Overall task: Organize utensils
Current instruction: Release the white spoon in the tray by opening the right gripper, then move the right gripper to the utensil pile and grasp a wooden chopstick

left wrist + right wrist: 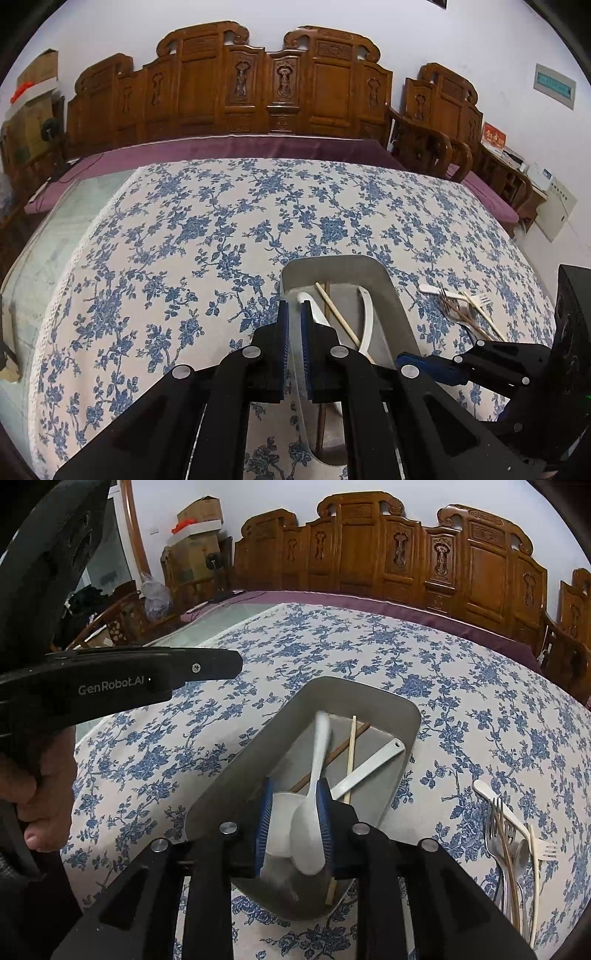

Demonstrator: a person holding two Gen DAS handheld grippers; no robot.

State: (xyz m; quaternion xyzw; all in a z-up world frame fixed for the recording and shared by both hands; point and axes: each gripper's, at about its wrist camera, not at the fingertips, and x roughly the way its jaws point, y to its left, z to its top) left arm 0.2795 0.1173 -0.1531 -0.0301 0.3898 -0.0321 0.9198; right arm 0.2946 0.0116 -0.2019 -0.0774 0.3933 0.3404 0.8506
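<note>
A carved brown wooden bench (236, 92) with a purple cushion runs along the white wall behind the table. A white tablecloth printed with blue flowers (184, 236) covers the table, and a bare greenish strip of tabletop shows past its left edge. A stack of cardboard boxes (195, 542) stands in the far corner.

On the cloth lies a grey rectangular tray with rounded corners (373, 694). Inside it rest a brown chopstick (343, 746), a pale wooden chopstick (351, 753) crossing it, and a white flat-handled spoon (373, 762) leaning toward the tray's right wall.

To the right of the tray, apart from it, a loose heap of utensils (513, 834) lies on the cloth: metal forks, a white plastic fork and more chopsticks, overlapping each other.

The left gripper (294, 321), black with blue pads, is clamped nearly closed on the near left wall of the tray. The person's left hand (40, 786) grips its handle at the left of the right wrist view.

The right gripper (295, 827) hangs over the near end of the tray, blocking the view of that end. Its jaws stand narrowly apart with a white plastic soup spoon (310, 834) between them, its handle blurred and pointing into the tray. Whether the pads press on it I cannot tell.
</note>
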